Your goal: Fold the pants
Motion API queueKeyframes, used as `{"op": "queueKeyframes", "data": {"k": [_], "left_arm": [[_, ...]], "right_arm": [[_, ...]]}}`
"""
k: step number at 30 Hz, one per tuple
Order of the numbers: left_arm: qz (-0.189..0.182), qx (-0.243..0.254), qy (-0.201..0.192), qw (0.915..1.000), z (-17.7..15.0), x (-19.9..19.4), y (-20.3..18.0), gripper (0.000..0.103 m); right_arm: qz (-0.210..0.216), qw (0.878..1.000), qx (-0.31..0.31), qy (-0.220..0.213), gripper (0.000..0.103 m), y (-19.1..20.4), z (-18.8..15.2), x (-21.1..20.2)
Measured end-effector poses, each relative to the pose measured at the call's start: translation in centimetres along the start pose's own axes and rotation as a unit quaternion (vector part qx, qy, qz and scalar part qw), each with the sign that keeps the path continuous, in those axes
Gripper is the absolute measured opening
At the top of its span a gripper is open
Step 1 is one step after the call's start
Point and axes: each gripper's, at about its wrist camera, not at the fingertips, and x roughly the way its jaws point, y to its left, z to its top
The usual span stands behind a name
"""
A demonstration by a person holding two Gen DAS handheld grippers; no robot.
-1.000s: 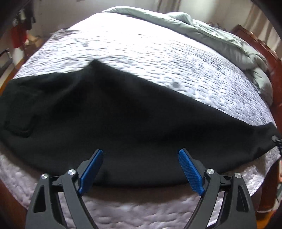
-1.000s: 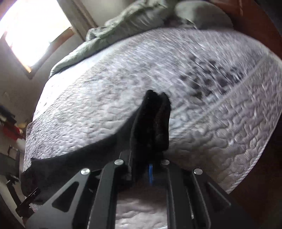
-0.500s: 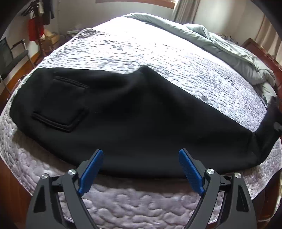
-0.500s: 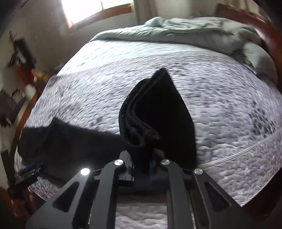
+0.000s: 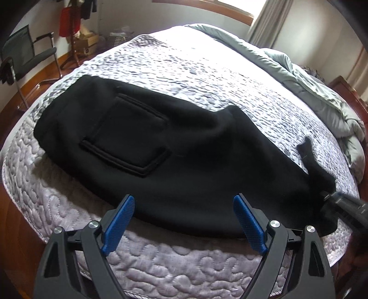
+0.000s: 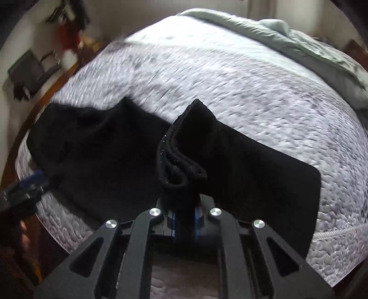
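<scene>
- Black fleece pants (image 5: 191, 161) lie spread along the near edge of the bed (image 5: 184, 264), on a pale lilac quilted cover (image 5: 195, 76).
- A square patch pocket (image 5: 126, 140) faces up on the seat end, which reaches toward the bed's near left corner in the left wrist view.
- The leg end runs to the near right corner, where part of it is lifted off the cover.
- The left gripper (image 5: 184, 225) hovers above the near edge with its blue pads (image 5: 119, 220) set wide apart; nothing is between them, and the pants' near hem lies just beyond the tips.
- The right gripper (image 6: 185, 220) is clamped tight on a bunched ribbed cuff (image 6: 181, 156) of the pants, whose doubled layers stand up from between the pads.
- From that cuff, cloth drapes down to the right and hangs over the bed's edge in the right wrist view.
- In the left wrist view the right gripper shows blurred at the right margin, against the raised leg end.
- A rumpled grey-green duvet (image 5: 310, 80) is heaped along the far right side of the bed.
- Off the bed's far left corner stand a dark chair (image 5: 27, 57) and a rack with a red item (image 5: 69, 20) hanging on it, on a wooden floor.
</scene>
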Motion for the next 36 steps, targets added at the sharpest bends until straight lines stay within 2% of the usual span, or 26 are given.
{"op": "queueKeyframes", "data": {"k": [2, 3, 4, 5, 6, 7, 9, 11, 12, 14, 16, 18, 19, 24, 28, 29, 30, 31, 34, 36], "left_arm": [[0.001, -0.005, 0.000, 1.0000, 0.0, 0.0, 0.3, 0.088], [0.002, -0.005, 0.001, 1.0000, 0.0, 0.0, 0.3, 0.088], [0.002, -0.004, 0.004, 1.0000, 0.1, 0.2, 0.2, 0.088], [0.002, -0.002, 0.005, 1.0000, 0.0, 0.2, 0.2, 0.088], [0.002, 0.000, 0.007, 1.0000, 0.0, 0.2, -0.1, 0.088], [0.000, 0.001, 0.008, 1.0000, 0.0, 0.3, -0.2, 0.088], [-0.015, -0.001, 0.019, 0.9997, 0.0, 0.4, -0.8, 0.088], [-0.039, -0.009, 0.029, 0.9988, 0.0, 0.5, -1.7, 0.088], [-0.050, -0.010, 0.034, 0.9981, -0.1, 0.6, -2.2, 0.088], [-0.086, -0.009, 0.056, 0.9947, -0.2, 1.0, -3.8, 0.088], [-0.119, -0.012, 0.079, 0.9897, -0.4, 1.6, -5.4, 0.088], [-0.133, -0.009, 0.101, 0.9860, -0.6, 2.6, -7.1, 0.088], [-0.130, -0.006, 0.110, 0.9854, -0.5, 3.2, -7.8, 0.088], [-0.063, -0.001, 0.153, 0.9862, -0.5, 7.1, -10.4, 0.088], [-0.052, 0.016, 0.165, 0.9849, -0.4, 8.0, -12.3, 0.089], [-0.060, 0.016, 0.166, 0.9842, -0.5, 8.0, -12.9, 0.086], [-0.069, 0.015, 0.168, 0.9832, -0.6, 8.0, -13.3, 0.072], [-0.073, 0.016, 0.175, 0.9818, -0.8, 8.2, -13.6, 0.053], [-0.055, 0.023, 0.176, 0.9827, -1.0, 8.7, -14.1, 0.029], [-0.056, 0.013, 0.170, 0.9837, -0.8, 8.6, -13.8, 0.022]], "right_arm": [[0.003, 1.000, -0.015, 0.023, 0.010, 1.4, -0.6, 1.7], [0.005, 0.999, -0.022, 0.034, 0.016, 2.0, -0.8, 2.4], [0.015, 0.998, -0.030, 0.046, 0.027, 2.5, -1.4, 3.1], [0.023, 0.998, -0.032, 0.050, 0.032, 2.6, -1.6, 3.4], [0.041, 0.997, -0.035, 0.054, 0.043, 2.8, -2.1, 3.5], [0.069, 0.996, -0.033, 0.051, 0.049, 2.7, -2.4, 3.2], [0.139, 0.989, -0.012, 0.042, 0.048, 1.8, -2.8, 2.2], [0.202, 0.978, 0.037, 0.027, 0.048, -0.5, -3.2, 0.8], [0.209, 0.976, 0.053, 0.020, 0.048, -1.4, -3.3, 0.3], [0.204, 0.974, 0.094, -0.004, 0.048, -4.5, -3.9, -1.2], [0.171, 0.977, 0.127, -0.029, 0.049, -7.9, -5.1, -2.9], [0.150, 0.976, 0.150, -0.046, 0.049, -10.5, -6.3, -4.0], [0.145, 0.975, 0.162, -0.053, 0.049, -11.7, -7.0, -4.6], [0.132, 0.969, 0.197, -0.076, 0.049, -16.1, -9.7, -5.9], [0.126, 0.967, 0.205, -0.084, 0.049, -17.4, -11.4, -6.0], [0.128, 0.966, 0.208, -0.086, 0.049, -17.8, -11.6, -6.1], [0.131, 0.964, 0.213, -0.089, 0.050, -18.2, -12.0, -6.1], [0.134, 0.963, 0.216, -0.092, 0.049, -18.6, -12.1, -6.2], [0.141, 0.960, 0.219, -0.099, 0.050, -19.2, -11.9, -5.9], [0.147, 0.960, 0.218, -0.100, 0.050, -19.5, -11.5, -5.7]]}}
